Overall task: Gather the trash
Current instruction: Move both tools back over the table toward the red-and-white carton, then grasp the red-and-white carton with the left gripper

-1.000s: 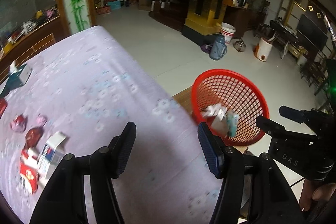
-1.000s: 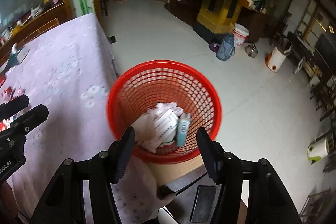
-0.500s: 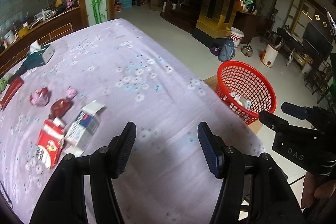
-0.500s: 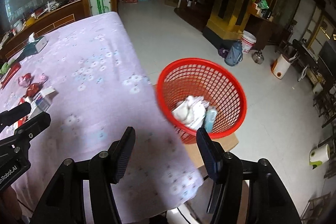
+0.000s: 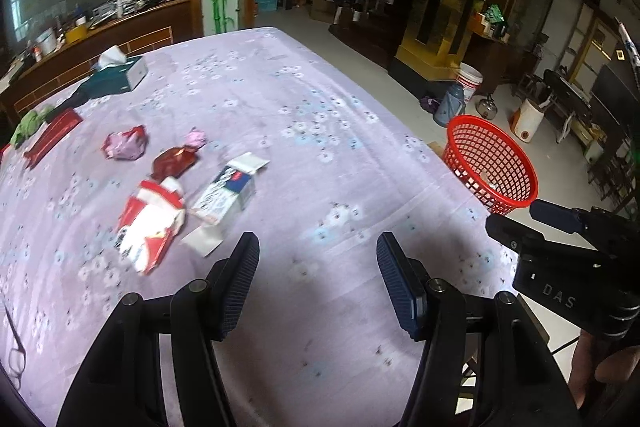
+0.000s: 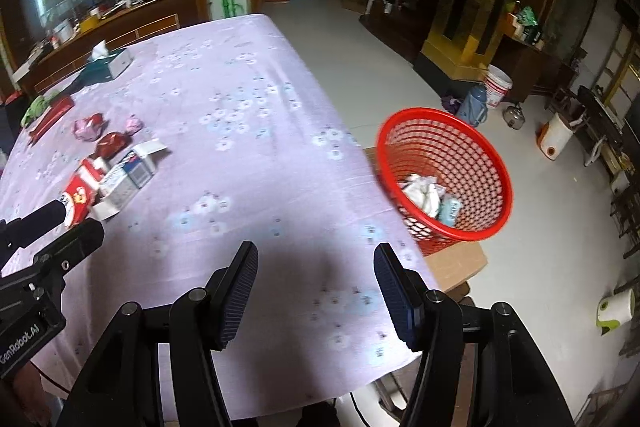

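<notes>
Trash lies on the lilac tablecloth: a red-and-white packet, a white-and-blue carton, a dark red wrapper, a pink crumpled wrapper and a small pink scrap. The red mesh basket stands on a low box off the table's right edge, with crumpled paper inside. My left gripper hovers open and empty over the cloth, right of the trash. My right gripper is open and empty above the table's near right corner, left of the basket.
A teal tissue box and a red flat case lie at the table's far left. On the floor behind the basket stand a blue flask and white bucket. A wooden counter runs behind the table.
Both grippers have swung left, away from the basket and back over the table. The trash pile now sits closer to the left gripper; the basket has slid to the right in both views.
</notes>
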Demonstrator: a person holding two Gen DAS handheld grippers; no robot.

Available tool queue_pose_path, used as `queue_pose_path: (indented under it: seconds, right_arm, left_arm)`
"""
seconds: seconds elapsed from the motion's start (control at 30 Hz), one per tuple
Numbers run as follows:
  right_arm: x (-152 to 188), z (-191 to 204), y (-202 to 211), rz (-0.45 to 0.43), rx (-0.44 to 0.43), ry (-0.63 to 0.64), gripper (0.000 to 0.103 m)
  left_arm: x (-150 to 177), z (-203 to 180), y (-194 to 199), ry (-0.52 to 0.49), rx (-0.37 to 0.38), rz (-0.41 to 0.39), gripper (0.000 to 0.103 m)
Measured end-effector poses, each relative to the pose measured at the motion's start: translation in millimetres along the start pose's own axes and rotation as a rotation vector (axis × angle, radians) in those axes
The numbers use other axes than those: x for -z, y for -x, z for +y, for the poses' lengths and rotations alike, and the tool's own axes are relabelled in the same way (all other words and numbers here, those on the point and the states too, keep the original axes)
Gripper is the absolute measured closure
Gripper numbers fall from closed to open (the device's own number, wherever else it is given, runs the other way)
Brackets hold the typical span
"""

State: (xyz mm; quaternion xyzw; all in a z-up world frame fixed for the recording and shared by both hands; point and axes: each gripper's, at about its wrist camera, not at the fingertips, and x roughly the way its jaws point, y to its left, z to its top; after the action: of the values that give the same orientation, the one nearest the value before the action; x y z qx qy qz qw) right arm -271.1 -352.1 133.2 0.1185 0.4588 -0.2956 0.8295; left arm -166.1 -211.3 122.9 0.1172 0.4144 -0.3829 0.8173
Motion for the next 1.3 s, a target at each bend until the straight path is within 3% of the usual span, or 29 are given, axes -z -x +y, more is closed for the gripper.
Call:
queue_pose_path:
  seconds: [0.57,0.7,1.03,1.3]
  right_arm:
    - [-4,83,-22,0.118,-0.277,0.074,0.039]
    - [-6,91,-21,0.11,-0.288,0.096,0.039]
    - [-7,65,-23,0.123,-0.246,0.053,0.039]
    - [-6,53,-23,0.132,-0.221,0.037,0.039]
  left_arm:
    - [23,127,22,0.236,-0.15,0.039,0.043]
    - [15,155,9,0.241,-0.177,0.062,0.043]
    - [-7,177,-63,0.169,-0.07,0.182,0.043]
    - [-14,174,-103,0.09,-0.121,0.225,0.041]
